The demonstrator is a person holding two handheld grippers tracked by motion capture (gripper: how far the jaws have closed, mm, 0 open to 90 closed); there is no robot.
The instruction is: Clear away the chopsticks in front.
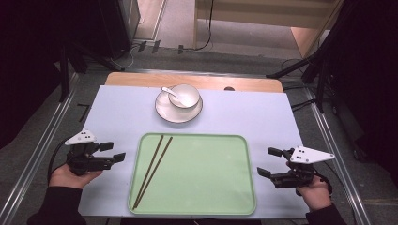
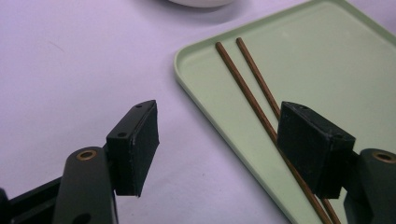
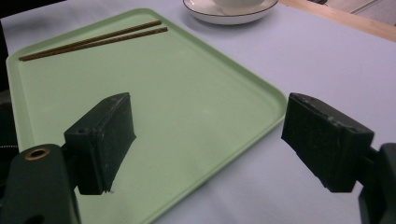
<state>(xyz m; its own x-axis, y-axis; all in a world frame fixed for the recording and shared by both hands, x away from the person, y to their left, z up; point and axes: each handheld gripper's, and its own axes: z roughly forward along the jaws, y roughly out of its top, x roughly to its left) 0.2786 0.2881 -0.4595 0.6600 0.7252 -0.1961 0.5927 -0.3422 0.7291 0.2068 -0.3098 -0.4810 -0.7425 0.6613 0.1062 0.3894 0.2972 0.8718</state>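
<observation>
From above: your left gripper (image 1: 112, 152) rests on the table (image 1: 117, 112) just left of the tray (image 1: 206, 173), jaws spread and empty; your right gripper (image 1: 271, 161) sits just right of the tray, also spread and empty. The chopsticks (image 1: 152, 169) lie on the tray's left side, running from the near left corner toward the far edge, close together but splayed slightly at the far end. Beyond the tray stands a bowl (image 1: 183, 95) with a spoon (image 1: 170, 93) on a saucer (image 1: 165, 111).

Left gripper view: the jaws stand wide apart with nothing between the pads. The chopsticks (image 2: 247, 84) cross behind the right-hand jaw, near the tray rim (image 2: 196, 84). Come in low from here and that rim could catch a jaw and shove the whole tray rightward. Close on one stick alone and the other may roll away.

Right gripper view: the jaws gape over the tray's near right corner (image 3: 261, 107), gripping nothing. The chopsticks (image 3: 93, 41) are well apart from this gripper, on the tray's left side, and the saucer (image 3: 224, 17) lies beyond the tray. Reaching across could drag the cable over the tray; thin sticks flat on a smooth tray may slip out of a shallow pinch.
</observation>
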